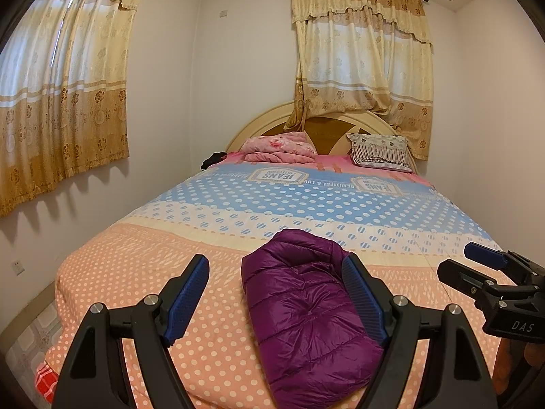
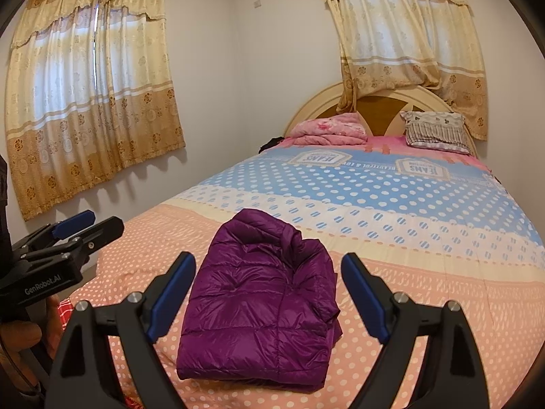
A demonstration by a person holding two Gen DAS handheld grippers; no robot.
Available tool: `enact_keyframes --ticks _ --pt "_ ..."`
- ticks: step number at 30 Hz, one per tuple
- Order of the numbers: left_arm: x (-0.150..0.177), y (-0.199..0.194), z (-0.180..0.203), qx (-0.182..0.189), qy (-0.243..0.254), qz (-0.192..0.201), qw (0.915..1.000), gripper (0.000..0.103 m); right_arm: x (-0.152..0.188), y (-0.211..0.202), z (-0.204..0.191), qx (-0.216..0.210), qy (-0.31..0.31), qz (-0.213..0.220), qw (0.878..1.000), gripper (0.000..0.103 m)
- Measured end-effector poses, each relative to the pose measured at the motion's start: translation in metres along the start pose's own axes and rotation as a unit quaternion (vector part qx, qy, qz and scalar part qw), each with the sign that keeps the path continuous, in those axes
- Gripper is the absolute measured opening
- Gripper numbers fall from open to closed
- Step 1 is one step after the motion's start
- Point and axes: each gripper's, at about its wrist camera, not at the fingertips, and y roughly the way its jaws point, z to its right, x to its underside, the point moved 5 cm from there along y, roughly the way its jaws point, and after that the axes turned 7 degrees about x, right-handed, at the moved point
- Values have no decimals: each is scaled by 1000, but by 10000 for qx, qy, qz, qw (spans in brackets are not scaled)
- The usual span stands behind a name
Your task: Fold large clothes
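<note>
A purple quilted puffer jacket lies folded into a compact bundle on the near end of the bed; it also shows in the right wrist view. My left gripper is open and empty, held above the bed with the jacket beside its right finger. My right gripper is open and empty, held above and in front of the jacket. The right gripper shows at the right edge of the left wrist view. The left gripper shows at the left of the right wrist view.
The bed's quilt is dotted orange, cream and blue. A folded pink blanket and a patterned pillow lie by the headboard. Curtained windows are on both walls. A red checked cloth hangs at the bed's near-left corner.
</note>
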Motion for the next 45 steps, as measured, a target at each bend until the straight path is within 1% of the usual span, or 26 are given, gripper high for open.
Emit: enact_keyframes --ticks 27,32,36,45 --pt "2 1 -2 -54 -38 -28 10000 81 4 2 -2 -74 -75 -39 9999 90" --pt "4 1 -3 -132 -69 -52 9999 81 4 3 -3 -68 -68 -39 9999 89" --pt "6 3 -3 -106 -95 -103 9998 81 5 3 -3 -67 -71 -49 9999 89" --pt "7 3 3 -157 59 -126 9998 81 8 0 1 -139 -148 -74 9998 89"
